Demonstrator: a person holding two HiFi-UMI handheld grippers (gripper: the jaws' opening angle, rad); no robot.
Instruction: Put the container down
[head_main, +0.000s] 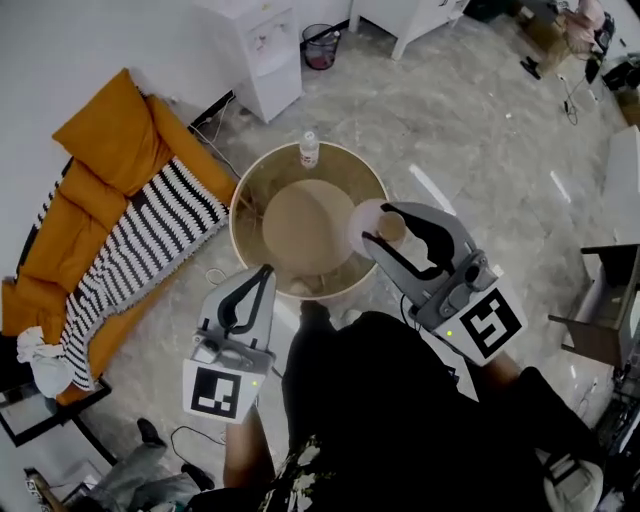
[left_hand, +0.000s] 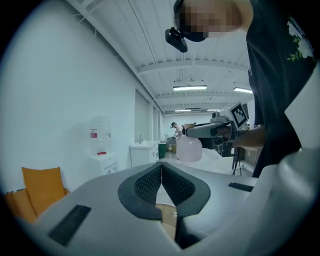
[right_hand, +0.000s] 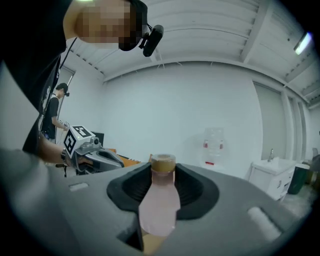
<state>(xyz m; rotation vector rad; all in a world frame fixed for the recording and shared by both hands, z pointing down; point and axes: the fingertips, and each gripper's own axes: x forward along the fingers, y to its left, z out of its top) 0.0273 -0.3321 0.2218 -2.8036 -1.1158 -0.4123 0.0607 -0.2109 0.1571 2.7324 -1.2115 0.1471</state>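
- Container (right_hand: 159, 205): pale pink translucent flask, bulb body, narrow neck, tan cap; roughly upright.
- Loc: in the air, clamped in R gripper (head_main: 378, 226), over near-right rim of round table (head_main: 248, 205) as seen from head view; not touching the top.
- R gripper: jaws part-way apart, pads pressing on container's neck, cap just above them, body hanging below.
- L gripper (left_hand: 161, 166): jaws together, nothing between; sits at table's near-left edge, well apart from container.
- Table: pale rim ring, beige centre disc bare to left of container.
- Water bottle (head_main: 309, 148): upright at far rim, well apart from both grippers.
- Edges: orange sofa (head_main: 105, 150) w/ striped blanket (head_main: 140, 250) just beside table's left side; marble floor (head_main: 500, 140) open to right and beyond.
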